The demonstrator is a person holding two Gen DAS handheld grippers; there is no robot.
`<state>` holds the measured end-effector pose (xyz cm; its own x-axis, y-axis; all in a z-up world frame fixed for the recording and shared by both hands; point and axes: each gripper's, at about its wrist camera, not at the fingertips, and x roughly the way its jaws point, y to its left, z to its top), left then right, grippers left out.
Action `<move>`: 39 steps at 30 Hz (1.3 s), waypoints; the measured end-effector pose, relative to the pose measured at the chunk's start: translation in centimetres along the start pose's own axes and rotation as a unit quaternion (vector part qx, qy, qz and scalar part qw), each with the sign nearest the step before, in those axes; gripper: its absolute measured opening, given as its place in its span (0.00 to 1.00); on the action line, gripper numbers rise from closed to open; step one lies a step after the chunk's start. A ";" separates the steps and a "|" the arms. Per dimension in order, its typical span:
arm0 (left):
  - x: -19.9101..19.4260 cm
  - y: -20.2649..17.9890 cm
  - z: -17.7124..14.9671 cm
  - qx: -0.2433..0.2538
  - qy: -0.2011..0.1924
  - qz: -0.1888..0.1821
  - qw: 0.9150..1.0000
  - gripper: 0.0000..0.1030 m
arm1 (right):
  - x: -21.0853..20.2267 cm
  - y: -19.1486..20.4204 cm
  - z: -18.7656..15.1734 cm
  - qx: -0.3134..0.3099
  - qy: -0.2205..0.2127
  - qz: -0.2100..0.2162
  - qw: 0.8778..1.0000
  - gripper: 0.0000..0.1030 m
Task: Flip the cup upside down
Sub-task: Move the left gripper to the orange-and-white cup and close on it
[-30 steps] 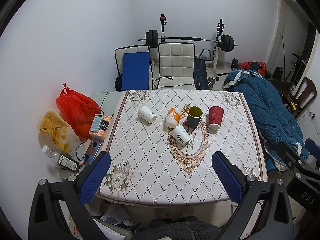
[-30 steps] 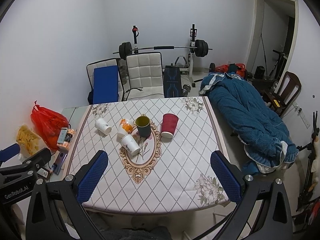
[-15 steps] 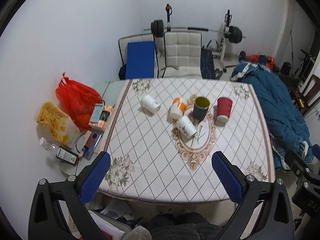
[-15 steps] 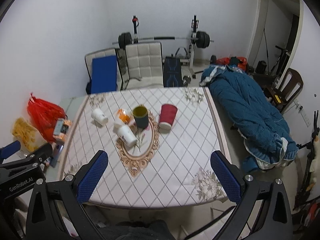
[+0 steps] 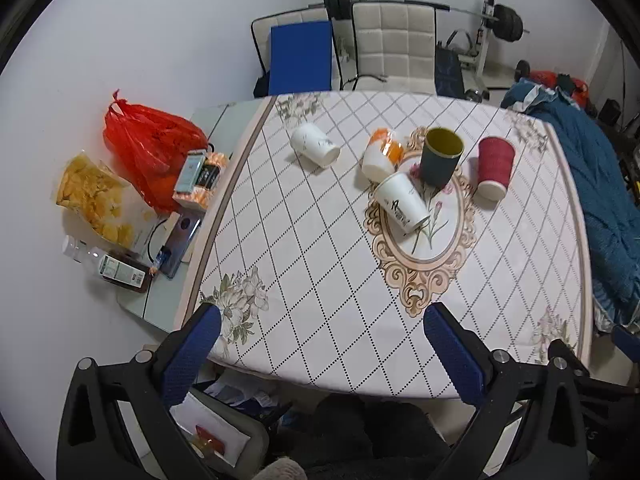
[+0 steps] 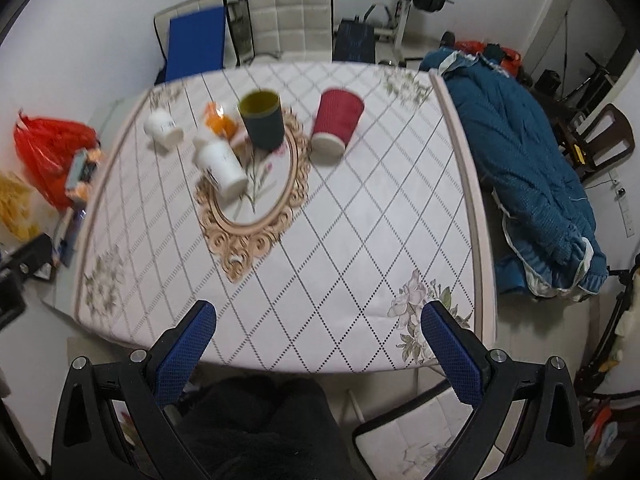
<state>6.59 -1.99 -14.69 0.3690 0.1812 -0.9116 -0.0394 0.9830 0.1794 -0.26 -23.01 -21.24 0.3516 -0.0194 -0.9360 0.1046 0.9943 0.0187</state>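
Several cups stand on the patterned table (image 5: 320, 280). A dark cup with a yellow inside (image 5: 440, 156) (image 6: 262, 120) stands upright, mouth up. A red cup (image 5: 494, 166) (image 6: 336, 122) stands mouth down. A white cup (image 5: 402, 202) (image 6: 222, 166), an orange-and-white cup (image 5: 380, 154) (image 6: 218, 124) and another white cup (image 5: 314, 145) (image 6: 162, 132) also stand mouth down. My left gripper (image 5: 320, 354) and right gripper (image 6: 318, 350) are open and empty, above the table's near edge, far from the cups.
A red bag (image 5: 148, 144), a snack bag (image 5: 94, 196), a bottle (image 5: 116, 268) and small boxes lie on a side table at the left. A blue quilt (image 6: 532, 160) lies right of the table. Chairs (image 5: 392, 46) and a barbell rack stand behind.
Both grippers have moved forward and tilted down toward the table, so the table and cups look larger and nearer. The cups have not moved. Both grippers stay open.
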 end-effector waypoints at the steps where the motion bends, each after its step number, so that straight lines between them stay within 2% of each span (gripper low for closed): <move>1: 0.6 -0.2 0.1 0.002 0.004 0.003 1.000 1.00 | 1.4 0.0 0.0 -0.003 0.008 -0.003 1.000 1.00; 13: 9.6 -1.5 2.6 0.032 0.073 0.022 0.997 1.00 | 11.6 0.7 0.7 0.002 0.092 -0.028 0.995 1.00; 17: 12.4 -1.8 5.4 0.041 0.090 0.018 0.995 1.00 | 14.1 0.8 1.9 0.018 0.115 -0.036 0.993 1.00; 28: 18.3 -3.3 14.8 0.085 0.090 0.022 0.992 1.00 | 18.8 0.7 7.4 0.058 0.151 -0.057 0.985 1.00; 39: 24.6 -6.0 21.6 0.130 0.113 -0.011 0.985 1.00 | 22.8 0.8 13.0 0.083 0.162 -0.075 0.980 1.00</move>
<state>35.99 -4.09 -30.16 0.1506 0.1916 -0.9699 0.2170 0.9507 0.2215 19.95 -24.01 -38.00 0.0095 -0.1028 -0.9947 0.2913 0.9518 -0.0956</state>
